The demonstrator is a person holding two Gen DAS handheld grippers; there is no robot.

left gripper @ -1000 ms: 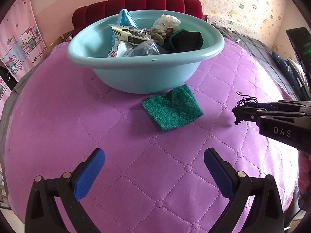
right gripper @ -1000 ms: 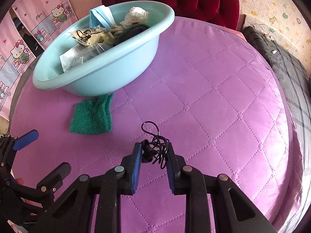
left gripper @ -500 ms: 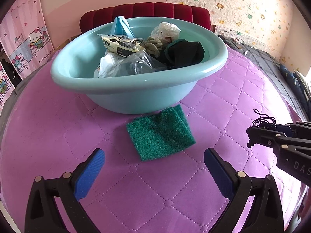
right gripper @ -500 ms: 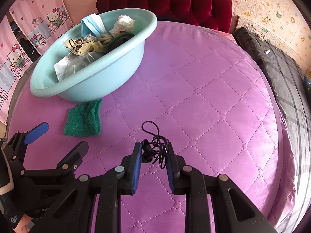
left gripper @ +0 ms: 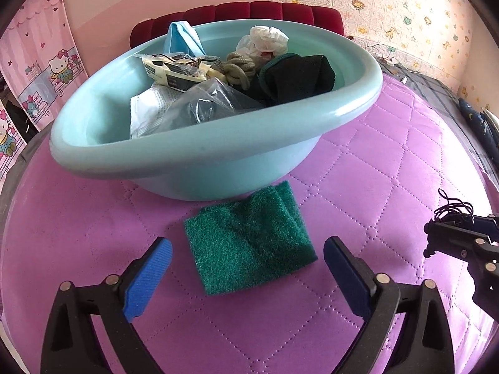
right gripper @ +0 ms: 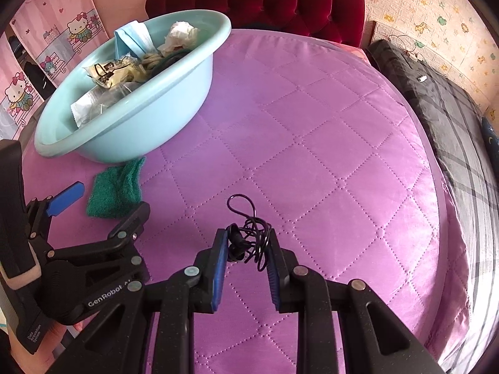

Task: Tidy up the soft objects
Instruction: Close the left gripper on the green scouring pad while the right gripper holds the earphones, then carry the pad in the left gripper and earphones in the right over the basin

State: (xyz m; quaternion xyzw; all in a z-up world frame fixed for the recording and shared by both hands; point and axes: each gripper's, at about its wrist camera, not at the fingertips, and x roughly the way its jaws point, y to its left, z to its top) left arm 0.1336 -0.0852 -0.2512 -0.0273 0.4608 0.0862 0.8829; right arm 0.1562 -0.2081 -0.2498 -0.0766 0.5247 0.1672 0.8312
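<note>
A green scouring pad [left gripper: 249, 243] lies on the purple quilted bed just in front of a light blue basin [left gripper: 218, 162]. My left gripper [left gripper: 246, 258] is open, its blue pads on either side of the near end of the scouring pad. In the right wrist view the scouring pad [right gripper: 117, 188] lies by the basin [right gripper: 149, 124]. My right gripper [right gripper: 246, 243] is shut on a tangled black cord [right gripper: 249, 233], held above the bed to the right. The cord also shows in the left wrist view [left gripper: 453, 210].
The basin holds several soft items: a black cloth [left gripper: 299, 78], a rope knot [left gripper: 240, 68], white crumpled paper [left gripper: 265, 39], plastic packets [left gripper: 174, 71] and a blue mask [left gripper: 182, 37]. A red headboard [right gripper: 265, 0] stands behind. A dark plaid blanket [right gripper: 452, 118] lies right.
My left gripper has moved forward and down toward the green scouring pad, which now sits between its open pads. My right gripper still holds the cord.
</note>
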